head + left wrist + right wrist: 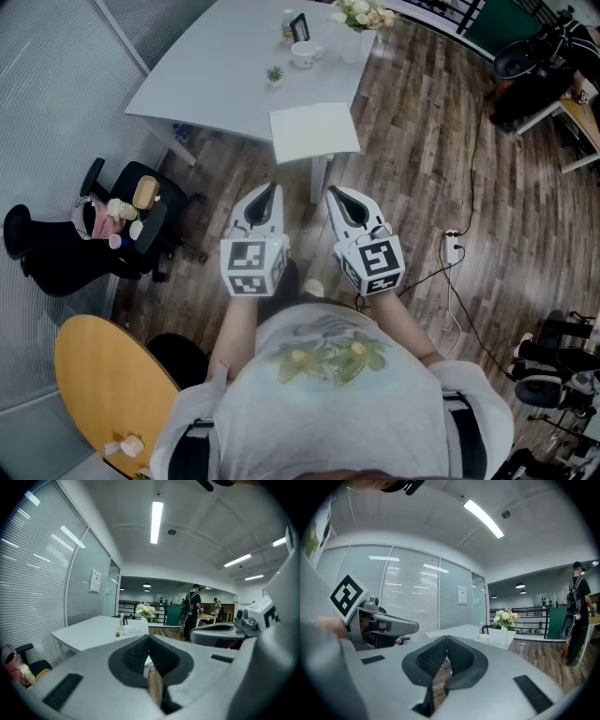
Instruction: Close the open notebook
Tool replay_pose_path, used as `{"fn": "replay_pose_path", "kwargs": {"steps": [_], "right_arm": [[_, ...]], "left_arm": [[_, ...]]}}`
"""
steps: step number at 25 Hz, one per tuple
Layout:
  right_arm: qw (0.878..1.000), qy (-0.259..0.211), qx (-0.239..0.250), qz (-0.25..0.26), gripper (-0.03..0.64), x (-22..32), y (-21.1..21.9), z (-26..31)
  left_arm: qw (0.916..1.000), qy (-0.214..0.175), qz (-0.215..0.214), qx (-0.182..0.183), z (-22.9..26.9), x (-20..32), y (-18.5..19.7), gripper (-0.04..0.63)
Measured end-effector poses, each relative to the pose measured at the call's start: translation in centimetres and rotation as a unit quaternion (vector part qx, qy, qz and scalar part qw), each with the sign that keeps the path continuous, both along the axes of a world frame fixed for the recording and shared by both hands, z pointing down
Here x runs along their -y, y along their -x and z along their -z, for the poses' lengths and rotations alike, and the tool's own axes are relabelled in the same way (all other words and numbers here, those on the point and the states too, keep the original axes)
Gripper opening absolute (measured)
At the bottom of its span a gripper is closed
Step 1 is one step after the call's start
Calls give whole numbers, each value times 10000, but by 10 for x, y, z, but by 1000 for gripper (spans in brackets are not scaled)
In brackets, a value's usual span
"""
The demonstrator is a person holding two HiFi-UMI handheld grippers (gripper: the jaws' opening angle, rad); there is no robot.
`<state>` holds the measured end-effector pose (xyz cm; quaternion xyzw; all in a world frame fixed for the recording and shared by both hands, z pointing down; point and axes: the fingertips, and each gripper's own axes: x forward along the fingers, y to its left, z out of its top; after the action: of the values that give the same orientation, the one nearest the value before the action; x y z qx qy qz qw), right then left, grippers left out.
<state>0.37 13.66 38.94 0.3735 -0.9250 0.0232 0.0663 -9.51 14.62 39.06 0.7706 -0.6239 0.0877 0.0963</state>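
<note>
A white notebook [314, 131] lies flat on the near corner of the white table [216, 75], its pages facing up. Both grippers are held side by side in front of the person's chest, well short of the table and over the wooden floor. My left gripper [272, 190] has its jaws pressed together with nothing in them; in its own view the left gripper [149, 637] points toward the table [93, 632]. My right gripper [335, 193] is also shut and empty, as the right gripper [446, 639] shows in its own view.
On the table's far part stand a cup [305, 54], a bottle [288, 25], a tiny plant [274, 75] and a vase of flowers [361, 14]. A black office chair [131, 220] stands at the left, a round wooden table [108, 394] at the lower left. A cable and socket [455, 248] lie on the floor at the right.
</note>
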Motion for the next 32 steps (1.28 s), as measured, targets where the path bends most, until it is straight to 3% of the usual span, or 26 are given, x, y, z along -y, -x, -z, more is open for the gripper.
{"fn": "replay_pose_path", "kwargs": {"steps": [12,21,24,27,32], "right_arm": [[9998,19,73,-168,18,21,11,-1],[9997,71,72,-203,18,47,25,-3],[9997,84,71,-214,18,56,29,-4],[9997,87,70,-220,18,63,31,-5],[9996,109,48,-248,18,82,34,-5]], "left_arm": [[9997,-51,-235,41,4,20,1,5],[9982,-116,-492,-330,9,47,9,14],[9980,-109,-542,-296,8,59,11,104],[9966,-127,-605,-544,8,68,13,203],[9939,90,-710,-841,1,88,19,253]]}}
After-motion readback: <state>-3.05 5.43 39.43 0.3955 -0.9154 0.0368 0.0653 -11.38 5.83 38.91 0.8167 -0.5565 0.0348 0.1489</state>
